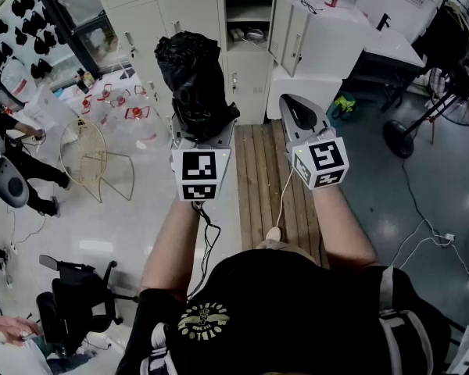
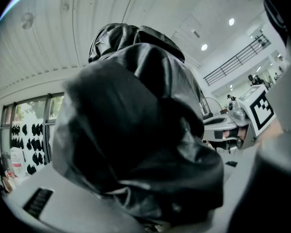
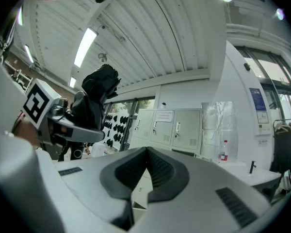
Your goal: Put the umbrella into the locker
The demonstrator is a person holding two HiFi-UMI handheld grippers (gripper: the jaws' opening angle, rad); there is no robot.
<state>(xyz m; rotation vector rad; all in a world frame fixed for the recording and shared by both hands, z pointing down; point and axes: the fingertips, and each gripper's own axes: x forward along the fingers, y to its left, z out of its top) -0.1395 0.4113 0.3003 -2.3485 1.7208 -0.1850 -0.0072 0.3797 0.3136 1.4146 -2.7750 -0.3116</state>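
A folded black umbrella [image 1: 189, 73] stands up out of my left gripper [image 1: 198, 131], which is shut on its lower end. In the left gripper view the crumpled black fabric [image 2: 136, 120] fills most of the picture and hides the jaws. My right gripper [image 1: 298, 114] is beside it on the right, shut and holding nothing; its dark pads [image 3: 157, 171] meet at the tip. The white lockers [image 1: 195, 14] stand straight ahead, with one open compartment [image 1: 248, 18] above a closed door. From the right gripper view the umbrella [image 3: 98, 96] shows at the left.
A wooden slatted bench [image 1: 262, 186] runs from my body toward the lockers. A wire chair [image 1: 90, 158] and red items lie on the floor at left, near a person [image 1: 19, 158]. A white table [image 1: 379, 49] and a fan stand [image 1: 422, 123] are at right. A black office chair [image 1: 70, 299] is at lower left.
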